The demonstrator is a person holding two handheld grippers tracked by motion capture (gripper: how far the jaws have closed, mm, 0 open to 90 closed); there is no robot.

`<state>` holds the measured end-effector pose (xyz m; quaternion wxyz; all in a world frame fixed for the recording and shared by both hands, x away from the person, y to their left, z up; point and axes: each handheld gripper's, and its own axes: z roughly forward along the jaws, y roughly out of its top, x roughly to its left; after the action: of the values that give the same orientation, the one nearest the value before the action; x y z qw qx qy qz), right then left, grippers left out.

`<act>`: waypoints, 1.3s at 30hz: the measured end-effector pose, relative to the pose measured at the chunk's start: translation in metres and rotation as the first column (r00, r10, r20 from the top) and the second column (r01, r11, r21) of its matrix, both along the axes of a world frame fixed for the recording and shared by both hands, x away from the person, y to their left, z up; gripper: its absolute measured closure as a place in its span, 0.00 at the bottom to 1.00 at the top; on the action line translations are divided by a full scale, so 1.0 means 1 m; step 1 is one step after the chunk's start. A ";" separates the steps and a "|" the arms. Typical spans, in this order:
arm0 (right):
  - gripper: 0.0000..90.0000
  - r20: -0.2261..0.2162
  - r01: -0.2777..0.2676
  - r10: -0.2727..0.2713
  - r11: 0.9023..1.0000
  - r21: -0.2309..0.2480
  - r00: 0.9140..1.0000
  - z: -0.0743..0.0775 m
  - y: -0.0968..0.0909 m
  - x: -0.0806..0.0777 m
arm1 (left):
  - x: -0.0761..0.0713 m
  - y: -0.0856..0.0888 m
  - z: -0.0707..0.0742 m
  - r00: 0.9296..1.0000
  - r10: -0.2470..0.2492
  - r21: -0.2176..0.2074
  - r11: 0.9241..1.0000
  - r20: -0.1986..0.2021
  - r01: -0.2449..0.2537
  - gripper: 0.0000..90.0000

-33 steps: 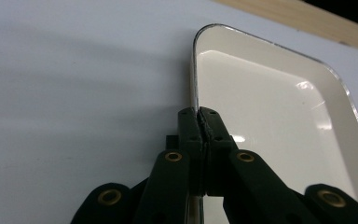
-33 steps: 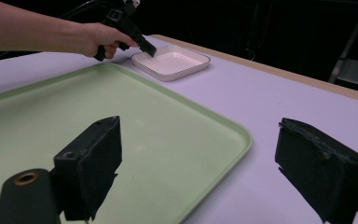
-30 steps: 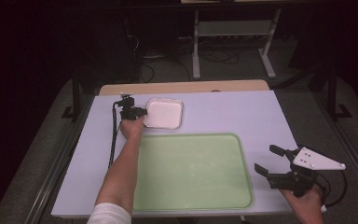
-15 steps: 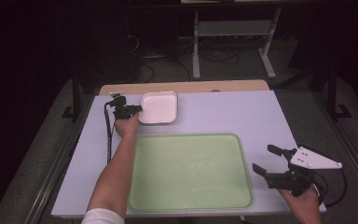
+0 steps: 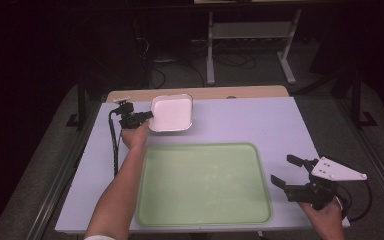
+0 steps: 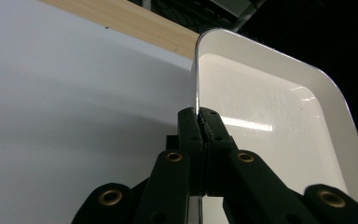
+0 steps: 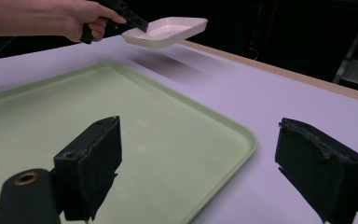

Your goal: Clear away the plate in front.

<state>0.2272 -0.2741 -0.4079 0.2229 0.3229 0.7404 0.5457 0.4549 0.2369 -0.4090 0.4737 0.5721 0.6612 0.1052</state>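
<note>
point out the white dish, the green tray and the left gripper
white dish (image 5: 172,113), high view, middle of its inner floor
green tray (image 5: 202,220), high view, near rim
left gripper (image 6: 200,122), left gripper view, where the shut jaw tips pinch the dish rim

The dish (image 5: 171,113) hangs above the table (image 5: 260,120) behind the tray (image 5: 202,185), toward its left end.

You will find nothing to read here. No text, label, brand, number or sign can be made out on anything in your three views.
</note>
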 end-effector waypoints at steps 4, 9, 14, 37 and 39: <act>0.15 0.001 -0.003 0.003 1.000 -0.001 1.000 0.000 0.001 0.000 | -0.007 -0.002 0.006 1.000 -0.006 -0.019 1.000 0.019 0.006 0.99; 0.15 0.000 -0.002 0.002 1.000 -0.001 1.000 0.000 0.000 0.000 | -0.017 -0.001 0.013 0.999 -0.004 -0.038 0.999 0.042 0.005 0.99; 0.15 -0.002 0.001 -0.001 1.000 0.000 1.000 0.000 0.000 0.000 | -0.027 -0.001 0.020 0.998 -0.005 -0.046 0.999 0.060 0.008 0.99; 0.15 0.001 -0.003 0.003 1.000 -0.003 1.000 0.000 0.001 0.001 | -0.078 -0.004 0.028 0.995 -0.026 -0.079 0.996 0.095 0.034 0.99; 0.15 0.001 -0.003 0.003 1.000 -0.004 1.000 0.000 0.002 0.001 | -0.083 -0.005 0.027 0.995 -0.026 -0.086 0.996 0.097 0.034 0.99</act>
<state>0.2278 -0.2723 -0.4078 0.2232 0.3207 0.7420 0.5447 0.3721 0.2323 -0.3816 0.5309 0.5550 0.6331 0.0966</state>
